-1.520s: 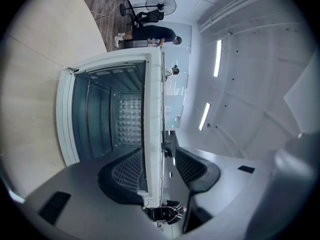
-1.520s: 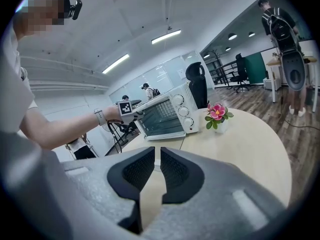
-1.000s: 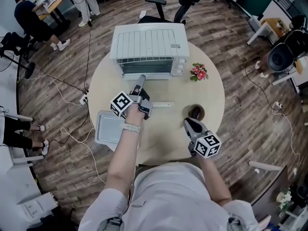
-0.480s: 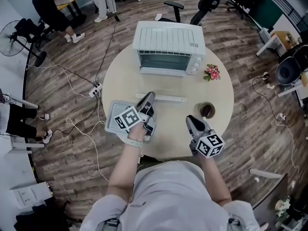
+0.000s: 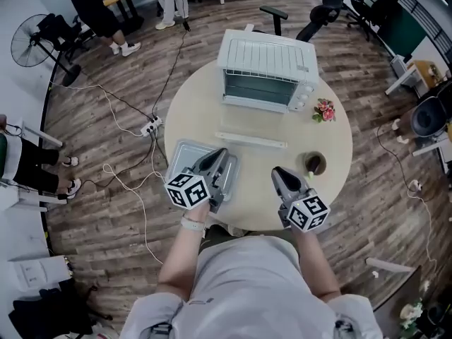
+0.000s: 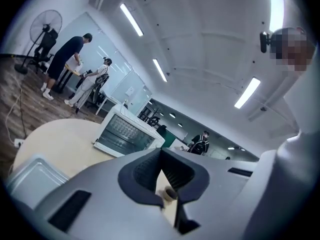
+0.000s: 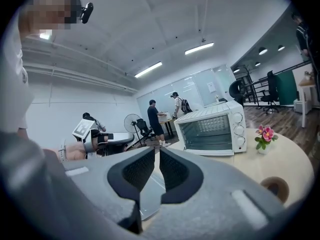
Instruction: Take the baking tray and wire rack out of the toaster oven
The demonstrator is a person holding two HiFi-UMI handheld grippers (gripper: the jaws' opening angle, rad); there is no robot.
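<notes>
The white toaster oven (image 5: 265,69) stands at the far side of the round table (image 5: 205,115), its glass front shut. The grey baking tray (image 5: 185,155) lies flat near the table's front left edge and shows low left in the left gripper view (image 6: 32,176). My left gripper (image 5: 219,159) hovers over the tray's right part; its jaws have just been closing and are shut with nothing between them. My right gripper (image 5: 280,175) is at the front right with its jaws drawn together, empty. A long thin pale bar (image 5: 251,140) lies before the oven; whether it belongs to the wire rack I cannot tell.
A small pot of pink flowers (image 5: 325,110) and a brown cup (image 5: 314,163) stand on the table's right side. Office chairs (image 5: 311,20) are behind the oven. Cables and a power strip (image 5: 150,126) lie on the floor at left, near a fan (image 5: 32,44) and people.
My left gripper has drawn back from the oven's front to above the tray near the table's front edge, rolling as it went. The right gripper has shifted only a little.
</notes>
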